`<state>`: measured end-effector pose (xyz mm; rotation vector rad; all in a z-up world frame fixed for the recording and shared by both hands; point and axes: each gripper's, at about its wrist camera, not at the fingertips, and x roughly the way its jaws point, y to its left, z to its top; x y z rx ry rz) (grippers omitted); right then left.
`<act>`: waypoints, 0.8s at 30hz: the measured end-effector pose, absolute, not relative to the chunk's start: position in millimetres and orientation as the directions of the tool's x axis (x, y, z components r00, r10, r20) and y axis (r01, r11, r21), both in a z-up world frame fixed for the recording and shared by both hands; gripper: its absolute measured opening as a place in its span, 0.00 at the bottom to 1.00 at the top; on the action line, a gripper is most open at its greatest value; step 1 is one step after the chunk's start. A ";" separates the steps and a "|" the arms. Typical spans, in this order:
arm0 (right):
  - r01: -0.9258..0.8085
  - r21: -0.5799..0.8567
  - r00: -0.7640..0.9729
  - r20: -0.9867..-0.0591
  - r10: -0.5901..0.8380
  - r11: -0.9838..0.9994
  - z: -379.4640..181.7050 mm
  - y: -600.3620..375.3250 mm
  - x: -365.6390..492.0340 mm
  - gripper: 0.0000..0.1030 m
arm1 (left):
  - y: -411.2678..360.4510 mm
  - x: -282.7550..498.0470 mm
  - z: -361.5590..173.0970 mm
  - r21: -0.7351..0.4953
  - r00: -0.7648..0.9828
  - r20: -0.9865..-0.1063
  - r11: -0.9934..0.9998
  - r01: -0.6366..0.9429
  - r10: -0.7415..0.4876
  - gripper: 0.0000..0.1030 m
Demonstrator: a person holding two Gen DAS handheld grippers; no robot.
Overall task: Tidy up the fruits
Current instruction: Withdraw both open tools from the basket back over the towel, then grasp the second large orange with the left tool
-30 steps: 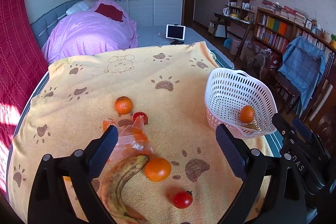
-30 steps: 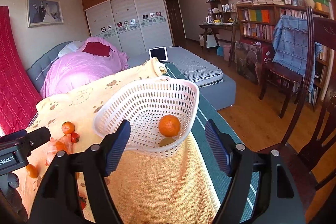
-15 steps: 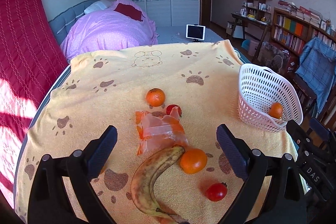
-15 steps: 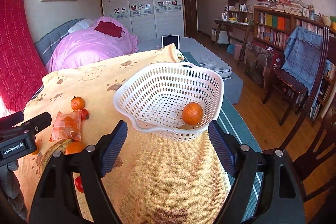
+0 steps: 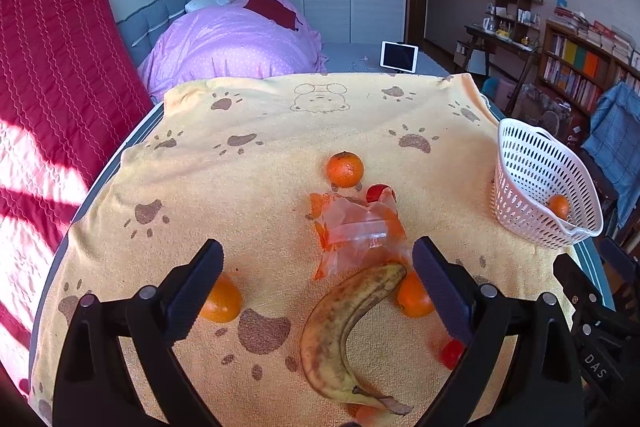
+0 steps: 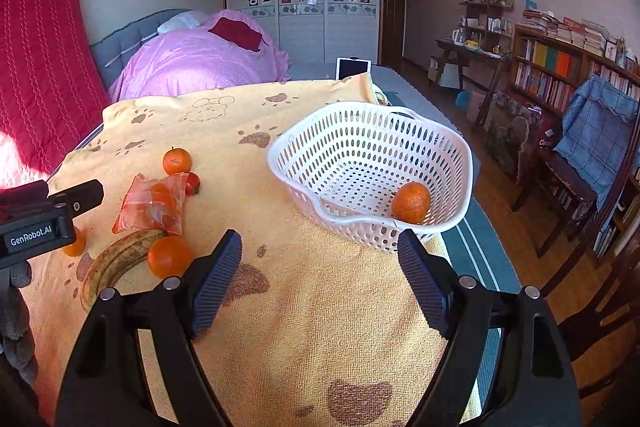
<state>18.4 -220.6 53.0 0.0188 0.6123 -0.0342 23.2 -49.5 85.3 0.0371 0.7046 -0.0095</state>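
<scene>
A white perforated basket (image 6: 436, 227) stands at the right edge of the yellow paw-print cloth (image 5: 260, 179) and holds one orange (image 6: 411, 202); it also shows in the left wrist view (image 5: 520, 179). On the cloth lie a spotted banana (image 5: 340, 331), loose oranges (image 5: 345, 169) (image 5: 221, 301) (image 5: 412, 297), a clear bag of orange pieces (image 5: 356, 235) and small red tomatoes (image 5: 378, 193) (image 5: 451, 354). My left gripper (image 5: 318, 285) is open above the banana. My right gripper (image 6: 318, 281) is open in front of the basket, empty.
The table sits in a bedroom: a bed with a purple duvet (image 5: 240, 43) behind it, a red quilted hanging (image 5: 48, 67) at the left, a wooden chair (image 6: 580, 187) and bookshelves (image 6: 560, 67) at the right. The cloth's right edge drops off just past the basket.
Both grippers have swung to the left and pulled back. The basket has slid to the right in both views, and an orange at the lower left has come into the left wrist view.
</scene>
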 end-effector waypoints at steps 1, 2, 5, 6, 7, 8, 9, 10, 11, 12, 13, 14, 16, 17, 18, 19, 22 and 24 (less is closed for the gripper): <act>0.033 0.008 0.816 -0.577 -0.022 0.999 52.2 -219.7 18.4 0.79 | -46.5 23.2 84.5 0.032 0.761 -0.649 0.999 0.015 0.009 0.92; 0.028 0.010 0.815 -0.580 -0.017 1.000 51.5 -219.0 18.2 0.79 | -43.8 22.9 83.4 0.036 0.760 -0.650 0.999 0.010 0.015 0.92; 0.006 0.035 0.810 -0.586 0.016 0.999 50.7 -219.3 17.7 0.79 | -33.2 21.0 81.5 0.047 0.758 -0.651 0.999 -0.009 0.037 0.92; -0.007 0.054 0.807 -0.589 0.038 0.999 50.6 -219.4 18.0 0.79 | -28.1 20.2 80.4 0.050 0.757 -0.652 0.999 -0.019 0.047 0.92; -0.021 0.075 0.802 -0.594 0.061 0.997 50.0 -219.8 18.3 0.79 | -22.6 19.5 79.2 0.052 0.755 -0.654 0.998 -0.030 0.056 0.92; -0.033 0.094 0.797 -0.598 0.083 0.995 49.6 -220.2 18.7 0.79 | -16.5 18.8 78.0 0.053 0.752 -0.656 0.998 -0.041 0.066 0.92; -0.042 0.108 0.793 -0.601 0.099 0.993 48.8 -220.3 19.1 0.79 | -9.8 18.2 76.6 0.056 0.749 -0.657 0.997 -0.056 0.079 0.92; -0.049 0.117 0.789 -0.604 0.110 0.992 47.9 -220.0 19.4 0.79 | -3.4 17.9 75.0 0.058 0.746 -0.660 0.996 -0.070 0.091 0.92; -0.056 0.122 0.786 -0.607 0.120 0.991 47.1 -219.3 19.5 0.79 | 3.7 17.7 73.3 0.059 0.741 -0.663 0.995 -0.084 0.102 0.92; -0.064 0.126 0.783 -0.608 0.128 0.990 46.6 -218.3 19.0 0.79 | 10.7 17.9 71.9 0.059 0.738 -0.665 0.994 -0.097 0.112 0.92; -0.073 0.128 0.782 -0.608 0.136 0.989 46.1 -216.9 18.6 0.79 | 17.2 17.8 70.1 0.061 0.735 -0.667 0.992 -0.110 0.123 0.92; -0.081 0.128 0.782 -0.607 0.143 0.988 45.6 -215.2 18.0 0.79 | 23.4 17.7 68.1 0.064 0.732 -0.668 0.990 -0.122 0.134 0.92; -0.097 0.124 0.781 -0.606 0.153 0.987 44.8 -212.2 16.8 0.79 | 32.8 18.3 64.8 0.067 0.723 -0.675 0.988 -0.141 0.148 0.92; -0.104 0.121 0.780 -0.606 0.156 0.987 43.9 -210.5 16.1 0.79 | 36.7 18.8 62.9 0.066 0.719 -0.678 0.987 -0.148 0.153 0.92; -0.109 0.119 0.778 -0.608 0.159 0.987 42.6 -209.1 15.2 0.79 | 39.8 19.3 61.0 0.066 0.715 -0.681 0.986 -0.155 0.158 0.92; -0.114 0.117 0.775 -0.611 0.162 0.987 41.3 -207.9 14.6 0.79 | 42.3 19.4 58.6 0.067 0.711 -0.684 0.985 -0.157 0.160 0.92; -0.126 0.116 0.765 -0.621 0.171 0.985 36.7 -203.7 14.6 0.79 | 44.7 19.0 49.2 0.078 0.699 -0.697 0.986 -0.147 0.159 0.92; -0.131 0.122 0.759 -0.627 0.179 0.984 34.2 -203.3 15.7 0.79 | 44.3 19.1 42.2 0.088 0.690 -0.707 0.987 -0.133 0.156 0.92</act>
